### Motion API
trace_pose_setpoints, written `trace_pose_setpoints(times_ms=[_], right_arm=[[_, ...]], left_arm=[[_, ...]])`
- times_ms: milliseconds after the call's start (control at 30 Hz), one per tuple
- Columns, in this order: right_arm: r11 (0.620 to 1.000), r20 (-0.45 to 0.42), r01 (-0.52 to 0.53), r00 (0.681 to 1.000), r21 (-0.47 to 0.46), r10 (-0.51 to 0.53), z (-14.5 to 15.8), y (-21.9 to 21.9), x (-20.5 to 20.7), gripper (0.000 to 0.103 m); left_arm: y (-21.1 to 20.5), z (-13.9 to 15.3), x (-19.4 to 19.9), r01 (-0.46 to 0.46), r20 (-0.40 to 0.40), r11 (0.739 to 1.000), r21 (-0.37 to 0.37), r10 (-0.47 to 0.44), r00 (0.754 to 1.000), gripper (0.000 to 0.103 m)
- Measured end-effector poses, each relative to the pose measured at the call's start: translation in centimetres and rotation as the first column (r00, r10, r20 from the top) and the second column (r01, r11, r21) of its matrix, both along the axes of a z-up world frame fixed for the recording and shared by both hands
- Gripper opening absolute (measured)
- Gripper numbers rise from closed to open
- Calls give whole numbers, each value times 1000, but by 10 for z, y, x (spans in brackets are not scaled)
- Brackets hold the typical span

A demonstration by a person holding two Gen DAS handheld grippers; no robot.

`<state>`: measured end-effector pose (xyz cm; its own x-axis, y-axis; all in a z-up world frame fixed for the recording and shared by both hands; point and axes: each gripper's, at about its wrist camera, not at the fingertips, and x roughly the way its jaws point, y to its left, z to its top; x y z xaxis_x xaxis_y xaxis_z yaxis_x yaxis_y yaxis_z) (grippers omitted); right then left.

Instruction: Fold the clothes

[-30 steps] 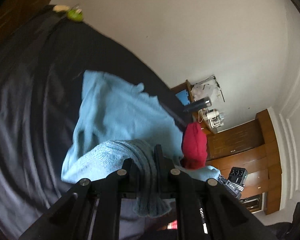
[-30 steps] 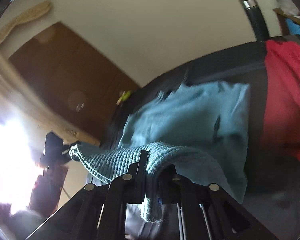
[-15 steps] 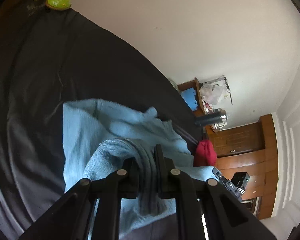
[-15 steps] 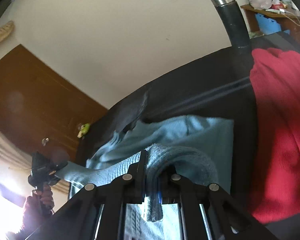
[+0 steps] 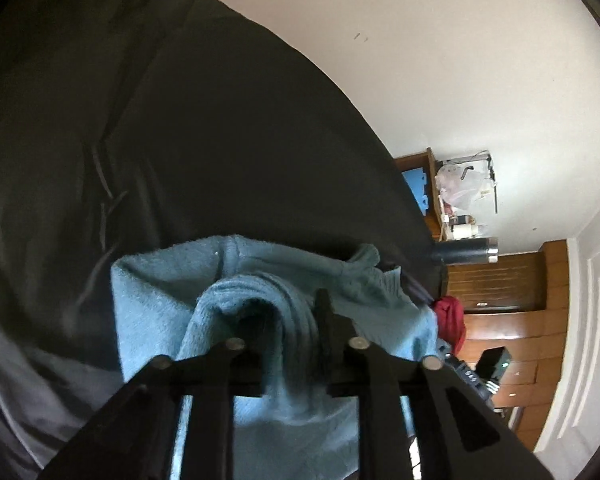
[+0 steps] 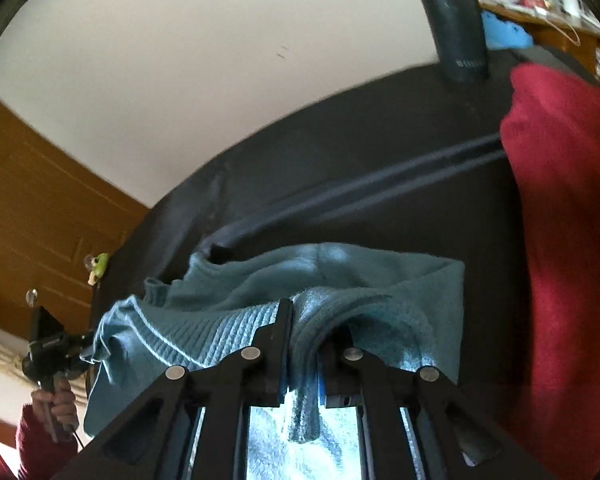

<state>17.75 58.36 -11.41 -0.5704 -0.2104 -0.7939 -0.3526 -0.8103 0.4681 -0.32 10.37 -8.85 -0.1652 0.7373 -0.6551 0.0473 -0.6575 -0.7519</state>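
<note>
Two hand-held grippers work one garment here, and most of the risk comes from their differing states.

The dark grey cloth-covered tabletop (image 5: 228,152) carries the light blue knitted sweater (image 5: 156,300), which lies bunched near the front edge with its ribbed hem lifted. The cloth cover shows creases and a raised fold running toward the red knitted garment (image 6: 560,240) at the right. If the sweater is dragged instead of laid down, it may pull this cover into further wrinkles, or slide against the red garment and disturb it.

The left hand-held gripper (image 5: 292,312) has a fold of the sweater between its jaws, and the jaws are opening. The right pad stands clear of the fabric, so the fold is draped loosely, not clamped. Judgement: the released corner may settle unevenly or spring back.

The right hand-held gripper (image 6: 306,320) is clamped narrowly on a thick fold of the same sweater, with a tail of fabric hanging between its fingers. If this side moves on while the left has let go, the hem will probably skew and the fold line will run crooked.

A dark cylindrical flask (image 6: 456,28) stands upright near the far edge; a wide sweep could topple it.
</note>
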Motion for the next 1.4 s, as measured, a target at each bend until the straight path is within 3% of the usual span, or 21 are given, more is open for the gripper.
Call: trace_pose_setpoints(times_ms=[33, 100, 200, 233, 267, 300, 333, 467, 567, 667, 800, 1033, 1167, 1233, 1300, 1400], right_arm=[[1000, 1, 3, 1000, -3, -3, -2, 0, 0, 12], [1000, -5, 5, 1000, -4, -5, -2, 1, 0, 13], [1000, -27, 4, 1000, 5, -4, 2, 0, 2, 26], [1000, -34, 4, 999, 8, -3, 4, -1, 3, 41], [1000, -42, 3, 999, 11, -3, 5, -1, 3, 70], [999, -55, 14, 998, 39, -12, 10, -2, 5, 80], [996, -72, 30, 997, 86, -24, 17, -3, 8, 82], [985, -102, 10, 995, 174, 8, 36, -13, 10, 82], [964, -74, -73, 993, 254, 95, 37, -32, 8, 82], [932, -20, -150, 986, 330, 165, 27, -52, 1, 82], [927, 25, -180, 983, 328, 181, 9, -63, -14, 82], [900, 155, -203, 976, 386, 154, -31, -60, -38, 83], [863, 180, -230, 970, 450, 165, -37, -70, -42, 87], [862, 182, -225, 971, 454, 158, -39, -71, -42, 89], [862, 189, -229, 969, 452, 158, -38, -71, -42, 89], [864, 208, -228, 967, 449, 147, -33, -74, -43, 89]], left_arm=[[0, 0, 0, -5, -2, 1000, 15, 5, 1000, 50], [-3, 5, 1, -17, -25, 999, 31, 18, 1000, 62], [-6, 14, 5, -29, -66, 1000, 7, 29, 997, 73], [-6, 17, 6, -25, -78, 1000, -14, 24, 997, 74], [-6, 20, 8, -20, -88, 999, -36, 17, 996, 75], [-5, 25, 10, -14, -106, 998, -65, 7, 994, 75], [-5, 30, 12, -8, -126, 995, -97, -5, 992, 75], [0, 57, 31, 28, -225, 979, -200, -73, 972, 75], [9, 73, 55, 98, -279, 963, -252, -169, 945, 75], [23, 74, 82, 199, -280, 927, -318, -292, 914, 75], [30, 57, 108, 289, -234, 886, -361, -387, 892, 75], [19, 23, 128, 296, -195, 809, -507, -442, 875, 75], [34, 16, 145, 304, -227, 725, -618, -535, 814, 75], [41, 16, 148, 300, -220, 688, -661, -560, 799, 76], [43, 16, 147, 296, -213, 678, -673, -561, 800, 77], [41, 21, 147, 287, -211, 684, -670, -547, 810, 77]])
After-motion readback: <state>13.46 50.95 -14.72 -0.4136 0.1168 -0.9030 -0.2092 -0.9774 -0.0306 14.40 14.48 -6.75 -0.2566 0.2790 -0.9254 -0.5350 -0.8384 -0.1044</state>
